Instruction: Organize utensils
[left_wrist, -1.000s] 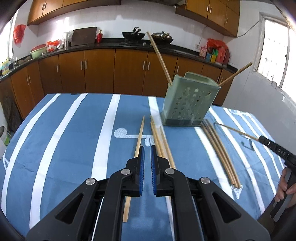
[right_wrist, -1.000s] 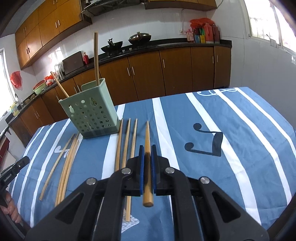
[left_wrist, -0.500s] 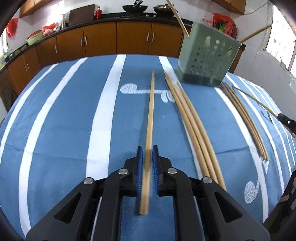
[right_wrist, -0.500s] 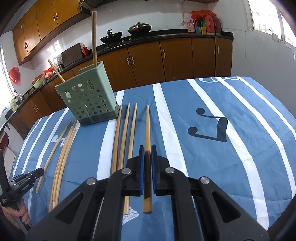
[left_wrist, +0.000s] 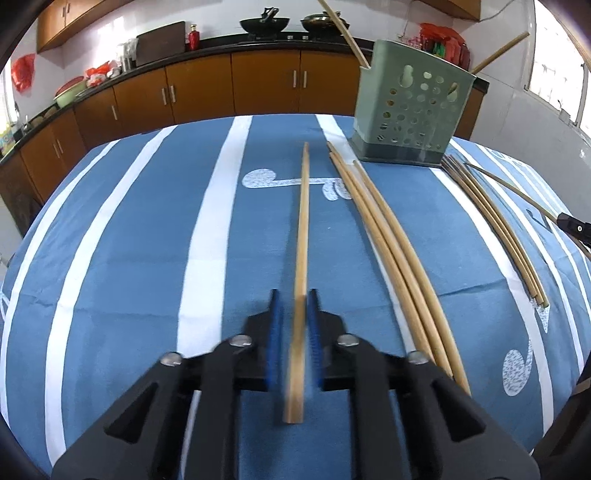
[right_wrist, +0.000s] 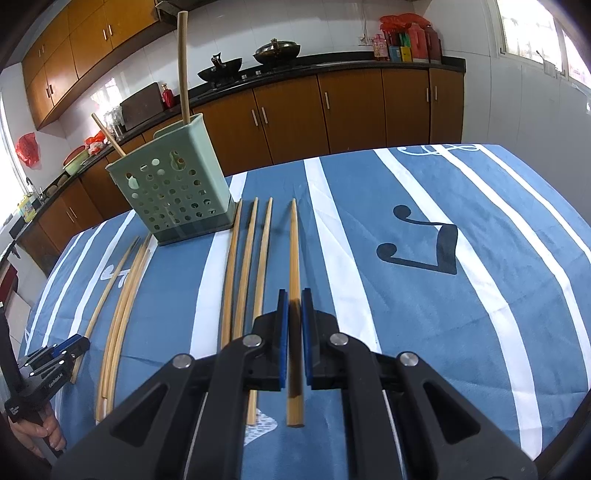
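Observation:
A green perforated utensil holder (left_wrist: 410, 110) stands on the blue striped tablecloth and holds two chopsticks; it also shows in the right wrist view (right_wrist: 177, 195). My left gripper (left_wrist: 294, 306) straddles a single wooden chopstick (left_wrist: 303, 229) lying on the cloth, its blurred blue pads slightly apart on either side. My right gripper (right_wrist: 294, 306) is closed on another wooden chopstick (right_wrist: 293, 251) that points toward the holder. The other gripper (right_wrist: 55, 358) shows at the lower left of the right wrist view.
Three chopsticks (left_wrist: 391, 251) lie right of my left gripper, and several more (left_wrist: 495, 221) lie past the holder. In the right wrist view three chopsticks (right_wrist: 243, 266) lie left of the held one, with a bundle (right_wrist: 122, 295) farther left. Kitchen cabinets stand behind the table.
My left gripper came down over the single chopstick and its jaws have spread slightly around it. My right gripper stays shut on its chopstick and has lowered toward the table.

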